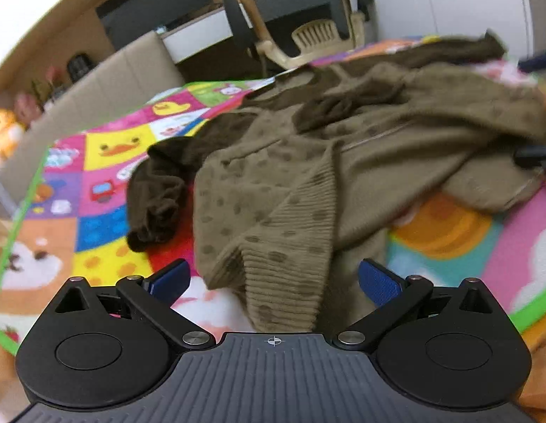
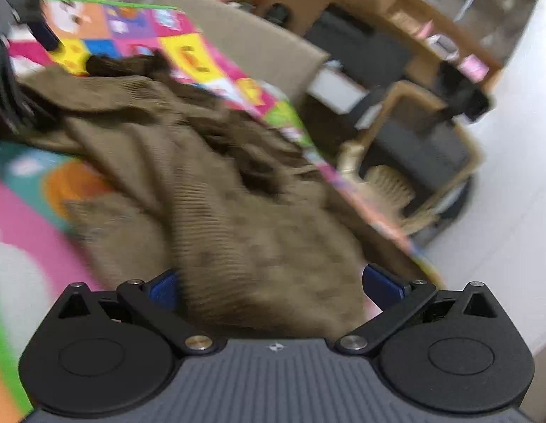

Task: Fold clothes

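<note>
A brown dotted knit sweater (image 1: 308, 162) lies crumpled on a colourful cartoon play mat (image 1: 107, 148). Its ribbed hem (image 1: 290, 264) lies between the wide-spread blue pads of my left gripper (image 1: 273, 282), which is open. A dark brown sleeve (image 1: 156, 194) lies to the left. In the blurred right wrist view the sweater (image 2: 220, 194) fills the middle, and its ribbed edge lies between the spread fingers of my open right gripper (image 2: 273, 285). The left gripper (image 2: 36, 24) shows at that view's upper left.
A beige plastic chair (image 1: 308, 35) and a dark desk stand beyond the mat's far edge. A beige headboard or sofa back (image 1: 107, 81) runs along the left, with plush toys (image 1: 8, 130) behind it. The mat's green border (image 1: 22, 204) marks its edge.
</note>
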The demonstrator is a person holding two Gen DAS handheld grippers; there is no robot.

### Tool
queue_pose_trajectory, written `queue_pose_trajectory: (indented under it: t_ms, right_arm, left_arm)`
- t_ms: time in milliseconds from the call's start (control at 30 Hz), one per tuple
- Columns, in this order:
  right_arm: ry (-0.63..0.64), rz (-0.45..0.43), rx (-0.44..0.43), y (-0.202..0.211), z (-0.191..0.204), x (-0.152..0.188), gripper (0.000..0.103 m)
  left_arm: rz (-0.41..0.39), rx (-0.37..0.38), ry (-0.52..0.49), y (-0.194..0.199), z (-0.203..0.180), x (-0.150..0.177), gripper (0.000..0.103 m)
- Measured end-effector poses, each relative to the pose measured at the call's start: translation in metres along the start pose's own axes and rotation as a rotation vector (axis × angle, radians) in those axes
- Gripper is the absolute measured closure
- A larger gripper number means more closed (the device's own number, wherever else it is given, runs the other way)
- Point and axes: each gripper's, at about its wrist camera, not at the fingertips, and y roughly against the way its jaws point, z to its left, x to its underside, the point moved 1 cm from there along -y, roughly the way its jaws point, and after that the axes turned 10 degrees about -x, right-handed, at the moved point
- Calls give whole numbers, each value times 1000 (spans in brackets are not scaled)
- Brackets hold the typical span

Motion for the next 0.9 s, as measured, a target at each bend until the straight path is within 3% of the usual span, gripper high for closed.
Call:
queue_pose_trajectory:
  t_ms: [133, 233, 333, 400, 500, 600, 700, 767, 900]
  right_arm:
    - [-80, -96, 202, 29, -38, -1, 0]
    - [-118, -127, 254, 62, -61, 3, 0]
    - [-121, -100, 231, 87, -69, 19, 0]
    - [-104, -78, 110, 98, -67, 33, 0]
    - [-63, -60, -18, 115, -63, 50, 0]
    - [-59, -90, -52, 128, -68, 52, 0]
    - [-134, -151, -75, 132, -80, 40, 0]
    - [-173, -161, -120, 124, -81, 32, 0]
    - [-167, -120, -215, 94, -61, 23, 0]
  left_arm:
    - [-81, -226, 6, 10, 20, -3, 0]
    - [-130, -319, 81, 34, 44, -3, 0]
    - [-162, -324, 138, 65, 64, 4, 0]
    - [-168, -308, 150, 82, 72, 12, 0]
    - [-136, -175, 192, 97, 83, 25, 0]
    - [-106, 9, 237, 103, 94, 39, 0]
    - [-81, 171, 317, 102, 102, 48, 0]
    - [-57, 247, 397, 92, 105, 51, 0]
    - [80, 342, 577, 57, 104, 62, 0]
